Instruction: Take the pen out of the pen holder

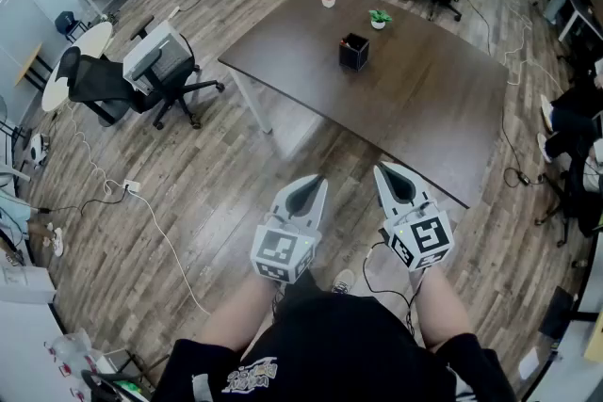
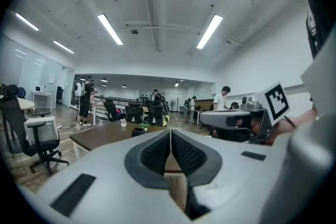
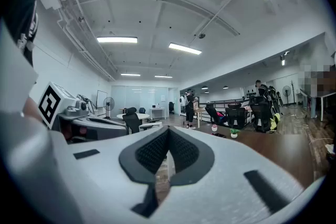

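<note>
So, I stand short of the brown table (image 1: 429, 108), both grippers held out low before me. My left gripper (image 1: 313, 187) is pressed together, empty. My right gripper (image 1: 388, 176) is likewise closed on nothing. The black pen holder (image 1: 354, 52) stands on the table, well apart from both. The pen is too small to make out.

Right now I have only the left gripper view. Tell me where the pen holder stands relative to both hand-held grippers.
Observer: In the head view the pen holder stands on the table, well beyond the left hand-held gripper and the right hand-held gripper, which are held side by side at the table's near side.
Operator: Report the right one's jaws.
Observer: The right gripper view shows them shut, with nothing between them.
</note>
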{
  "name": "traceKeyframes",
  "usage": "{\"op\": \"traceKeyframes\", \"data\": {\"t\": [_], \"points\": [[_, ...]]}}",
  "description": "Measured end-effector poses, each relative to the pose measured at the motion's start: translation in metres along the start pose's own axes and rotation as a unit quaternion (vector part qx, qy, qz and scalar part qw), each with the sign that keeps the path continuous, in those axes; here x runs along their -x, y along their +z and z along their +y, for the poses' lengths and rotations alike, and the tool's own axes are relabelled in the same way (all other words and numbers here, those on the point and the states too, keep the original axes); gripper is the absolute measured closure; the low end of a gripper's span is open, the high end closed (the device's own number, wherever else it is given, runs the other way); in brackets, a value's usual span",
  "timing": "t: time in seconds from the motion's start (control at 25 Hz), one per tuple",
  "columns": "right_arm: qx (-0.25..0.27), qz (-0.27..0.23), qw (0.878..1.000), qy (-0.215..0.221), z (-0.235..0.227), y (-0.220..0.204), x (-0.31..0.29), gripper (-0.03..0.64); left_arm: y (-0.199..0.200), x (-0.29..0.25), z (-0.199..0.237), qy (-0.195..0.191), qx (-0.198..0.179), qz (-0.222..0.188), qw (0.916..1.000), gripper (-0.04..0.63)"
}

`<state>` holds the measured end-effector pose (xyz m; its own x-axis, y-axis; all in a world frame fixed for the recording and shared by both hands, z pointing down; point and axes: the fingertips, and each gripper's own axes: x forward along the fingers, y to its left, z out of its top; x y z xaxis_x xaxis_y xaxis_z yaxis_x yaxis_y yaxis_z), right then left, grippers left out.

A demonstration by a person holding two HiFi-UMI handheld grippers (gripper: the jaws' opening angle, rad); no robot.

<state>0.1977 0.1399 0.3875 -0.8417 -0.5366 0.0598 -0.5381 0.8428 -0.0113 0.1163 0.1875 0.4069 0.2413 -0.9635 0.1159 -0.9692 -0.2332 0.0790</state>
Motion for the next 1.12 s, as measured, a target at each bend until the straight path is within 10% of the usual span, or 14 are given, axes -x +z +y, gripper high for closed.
{"op": "traceKeyframes", "data": {"t": [0.48,0.68,1.12], "points": [[-0.001,-0.006,1.000,-0.003,0.003,-0.003,-0.009,0.609,-0.002,-0.003,0.008,-0.010,0.004,-0.003,0.9999,0.579],[-0.020,-0.013,1.000,-0.018,-0.004,-0.002,-0.018,0.468,-0.001,-0.007,0.019,-0.015,0.001,-0.005,0.9999,0.423],[-0.024,-0.005,0.999,-0.035,-0.001,-0.002,-0.067,0.453,0.000,-0.019,0.075,-0.029,-0.006,-0.002,0.9996,0.408]]}}
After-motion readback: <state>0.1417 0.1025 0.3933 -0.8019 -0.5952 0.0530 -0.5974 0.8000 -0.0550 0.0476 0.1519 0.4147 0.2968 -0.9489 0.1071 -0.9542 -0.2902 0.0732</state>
